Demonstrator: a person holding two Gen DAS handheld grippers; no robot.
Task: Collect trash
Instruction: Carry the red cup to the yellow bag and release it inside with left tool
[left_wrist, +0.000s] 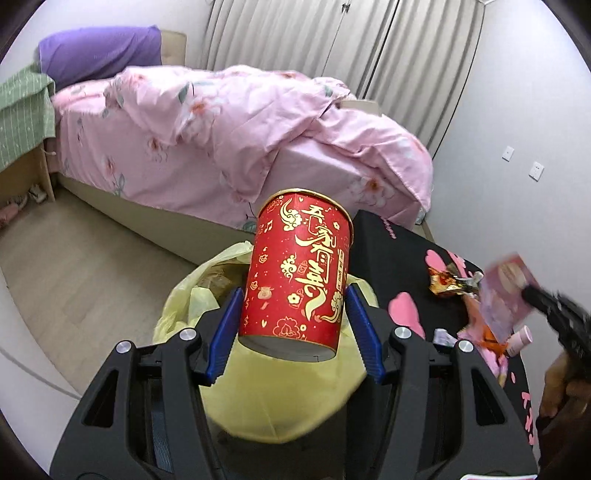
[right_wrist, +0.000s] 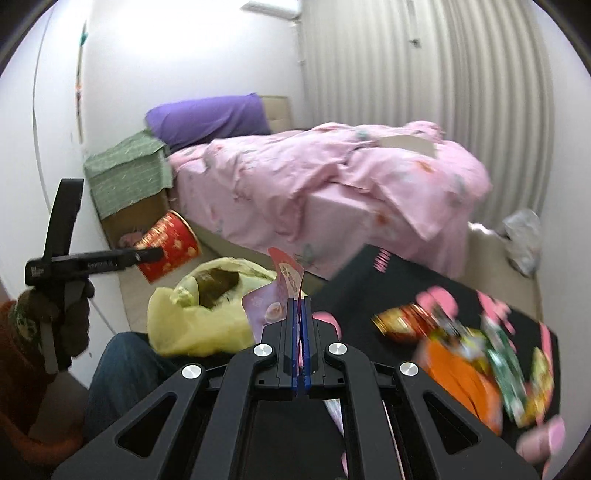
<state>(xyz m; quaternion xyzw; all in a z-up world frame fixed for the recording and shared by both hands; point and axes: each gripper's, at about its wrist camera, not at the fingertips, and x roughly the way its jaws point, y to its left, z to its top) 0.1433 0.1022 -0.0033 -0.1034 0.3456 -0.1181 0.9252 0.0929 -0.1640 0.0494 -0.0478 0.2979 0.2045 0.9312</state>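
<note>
My left gripper (left_wrist: 293, 325) is shut on a red paper tub with gold lettering (left_wrist: 299, 269) and holds it above the open yellow trash bag (left_wrist: 280, 398). In the right wrist view the tub (right_wrist: 170, 244) shows at the left, held by the left gripper, with the yellow bag (right_wrist: 192, 317) below it. My right gripper (right_wrist: 300, 314) is shut on a flat pink snack packet (right_wrist: 290, 278) and holds it up over the black table edge. The same packet (left_wrist: 508, 295) shows blurred at the right in the left wrist view.
A black table mat with pink petals (right_wrist: 399, 280) carries a heap of wrappers (right_wrist: 465, 350) and a gold foil wrapper (left_wrist: 448, 282). A bed with a pink quilt (left_wrist: 229, 122) stands behind. A green-covered nightstand (right_wrist: 129, 173) stands by the wall.
</note>
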